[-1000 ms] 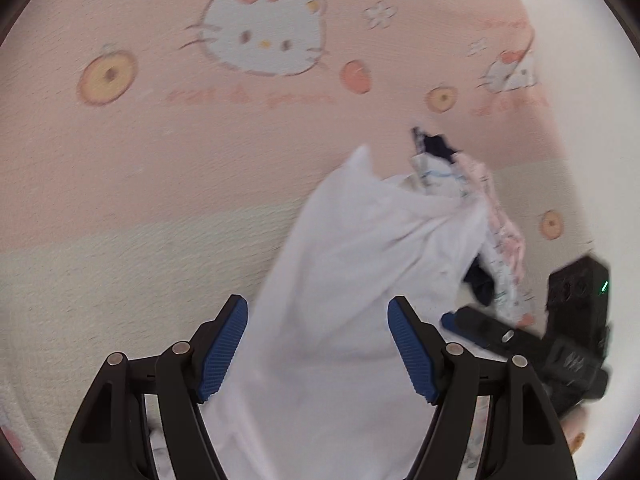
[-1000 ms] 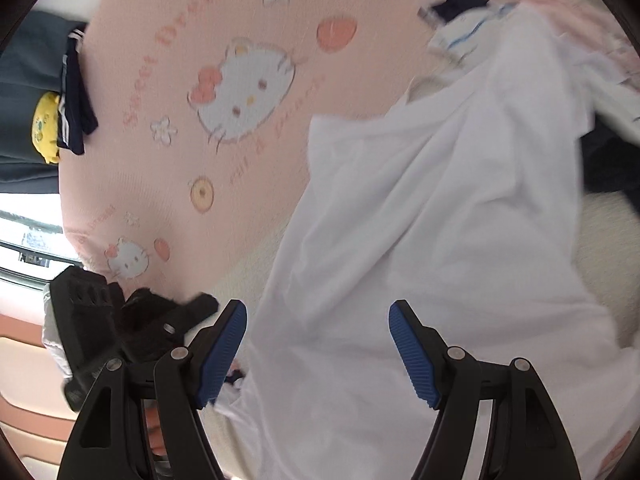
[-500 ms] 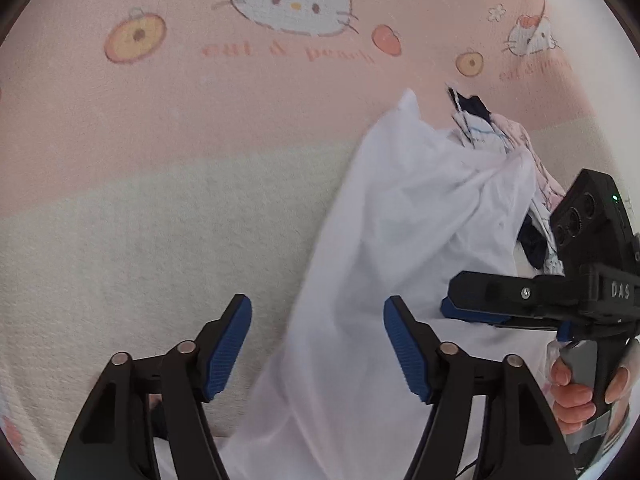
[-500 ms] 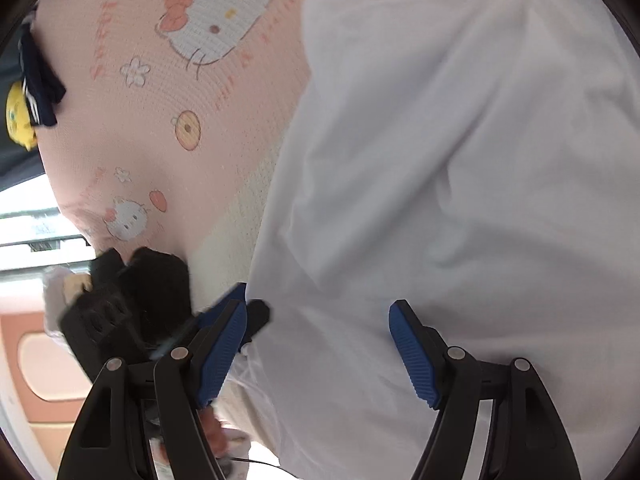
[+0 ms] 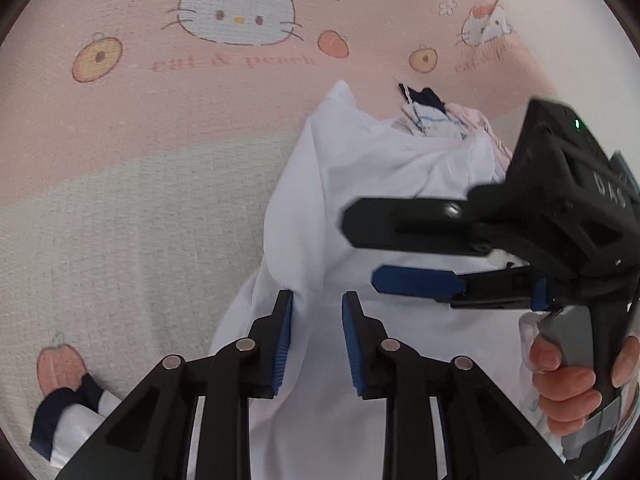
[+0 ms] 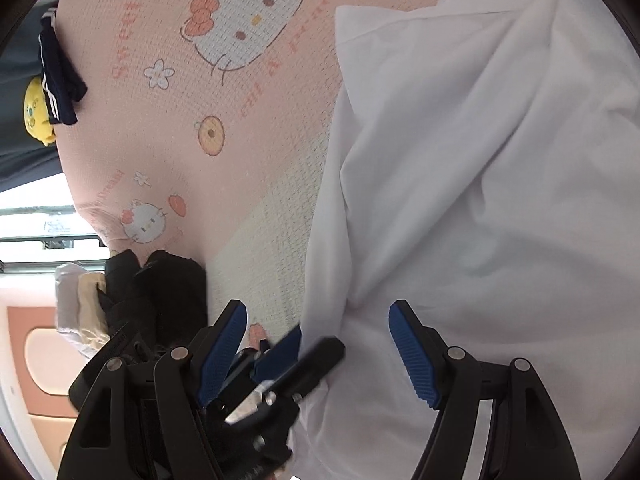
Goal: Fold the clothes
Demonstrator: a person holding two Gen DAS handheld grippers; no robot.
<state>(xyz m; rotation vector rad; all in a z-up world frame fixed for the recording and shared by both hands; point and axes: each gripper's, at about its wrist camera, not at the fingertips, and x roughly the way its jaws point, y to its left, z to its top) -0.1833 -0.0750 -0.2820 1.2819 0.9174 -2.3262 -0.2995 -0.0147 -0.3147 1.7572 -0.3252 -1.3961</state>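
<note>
Our white shirt [image 5: 384, 184] lies rumpled on the pink bed sheet [image 5: 160, 120], soft, light and floppy. Our left gripper [image 5: 316, 336] has just been closing on its edge, maybe pinching it. Our right gripper [image 6: 318, 354] hangs wide open over it.

A pink woven bedspread printed with white cartoon cats and peaches [image 5: 120, 128] covers the surface, fading to a cream band [image 5: 120, 248]. Beyond its edge, bright daylight at a window [image 6: 36, 216], and peach-panelled furniture [image 6: 36, 344] below.
</note>
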